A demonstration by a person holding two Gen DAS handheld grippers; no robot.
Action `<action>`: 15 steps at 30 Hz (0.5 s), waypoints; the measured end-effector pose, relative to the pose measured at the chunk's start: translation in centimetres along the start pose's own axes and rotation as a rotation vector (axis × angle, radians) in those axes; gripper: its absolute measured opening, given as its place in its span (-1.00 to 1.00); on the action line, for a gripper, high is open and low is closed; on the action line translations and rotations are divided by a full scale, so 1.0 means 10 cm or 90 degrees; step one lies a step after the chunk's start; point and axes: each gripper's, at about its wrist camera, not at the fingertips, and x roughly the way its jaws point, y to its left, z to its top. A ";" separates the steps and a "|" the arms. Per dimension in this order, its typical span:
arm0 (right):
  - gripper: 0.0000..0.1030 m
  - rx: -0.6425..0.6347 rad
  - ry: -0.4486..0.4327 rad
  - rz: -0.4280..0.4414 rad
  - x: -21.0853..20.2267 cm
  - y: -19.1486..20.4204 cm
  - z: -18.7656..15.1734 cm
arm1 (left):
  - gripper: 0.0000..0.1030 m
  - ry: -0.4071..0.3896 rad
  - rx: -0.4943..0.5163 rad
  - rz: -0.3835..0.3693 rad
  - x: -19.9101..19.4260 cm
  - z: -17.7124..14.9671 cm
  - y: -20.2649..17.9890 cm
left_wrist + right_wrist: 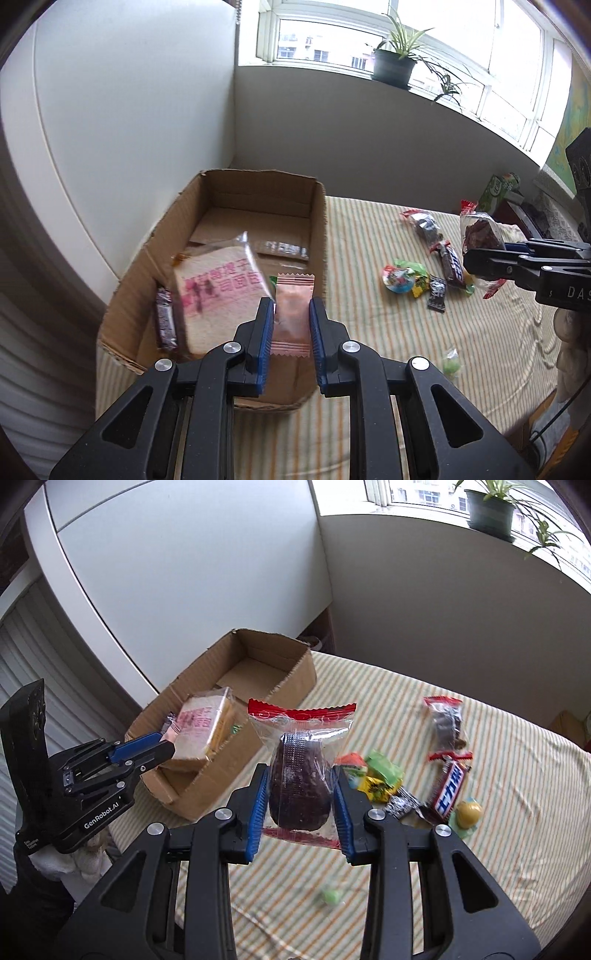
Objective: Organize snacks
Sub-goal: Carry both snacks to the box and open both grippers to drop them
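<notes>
An open cardboard box (317,229) (295,679) stands on the striped bed and holds a wrapped bread slice (218,295) (201,731) and a dark candy bar (165,321). My left gripper (291,314) (162,747) is shut on a pink sachet (293,314) over the box's near end. My right gripper (299,797) (480,258) is shut on a brown cake in a clear red-edged wrapper (299,786) (480,236), held above the bed to the right of the box.
Loose snacks lie on the bed (498,849): a chocolate bar (448,790) (452,266), a dark wrapped cake (445,720), small candies (380,779) (402,278), a yellow ball sweet (468,812), a green sweet (330,895) (452,363). A potted plant (393,66) stands on the windowsill.
</notes>
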 end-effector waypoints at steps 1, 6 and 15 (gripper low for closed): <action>-0.33 -0.003 0.002 0.004 0.04 0.05 0.05 | -0.65 -0.002 -0.001 0.008 -0.02 -0.01 0.07; -0.33 -0.028 0.007 0.004 0.32 0.29 0.30 | -0.65 -0.003 -0.005 0.031 -0.03 0.03 0.30; -0.33 -0.048 0.033 0.010 0.85 0.56 0.64 | -0.65 0.010 -0.023 0.060 0.08 0.09 0.65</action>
